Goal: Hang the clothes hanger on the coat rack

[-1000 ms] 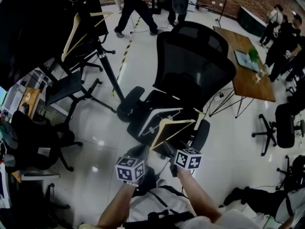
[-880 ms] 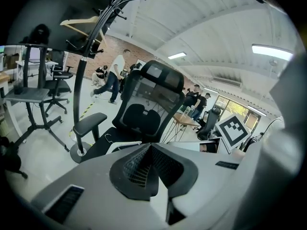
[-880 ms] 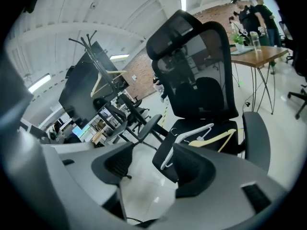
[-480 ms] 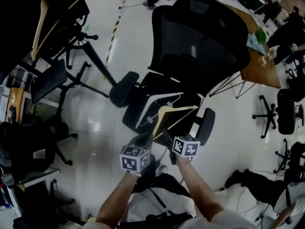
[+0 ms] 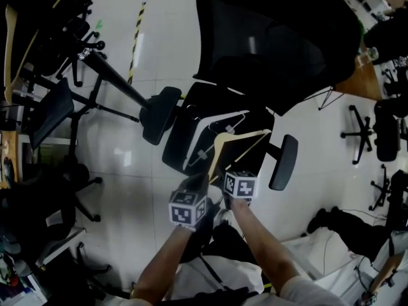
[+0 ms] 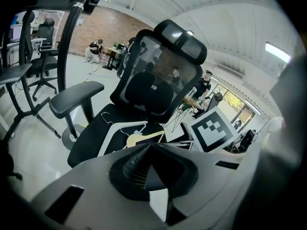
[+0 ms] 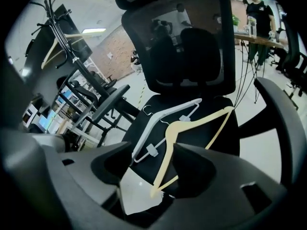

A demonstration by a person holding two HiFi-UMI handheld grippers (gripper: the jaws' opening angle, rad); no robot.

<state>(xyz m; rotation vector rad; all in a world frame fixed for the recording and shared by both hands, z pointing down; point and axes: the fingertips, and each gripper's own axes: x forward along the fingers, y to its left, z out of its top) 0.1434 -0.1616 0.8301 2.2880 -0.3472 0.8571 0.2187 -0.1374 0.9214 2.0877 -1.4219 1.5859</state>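
Note:
A cream wooden hanger lies on the seat of a black office chair, with a white clip hanger just to its left. In the right gripper view my right gripper is open, and the lower end of the wooden hanger reaches into the gap between its jaws. My left gripper hovers at the seat's front edge beside it, jaws together and empty, the wooden hanger just beyond them. The black coat rack's pole slants at upper left, with a wooden hanger on it.
The chair's armrests flank the seat. Black chairs and stands crowd the left side. A wooden table and more chairs stand at right. Glossy white floor lies between chair and rack.
The head view has tilted down, so the chair fills more of it and the rack has slid to the top left. Both grippers have edged closer to the seat and hangers.

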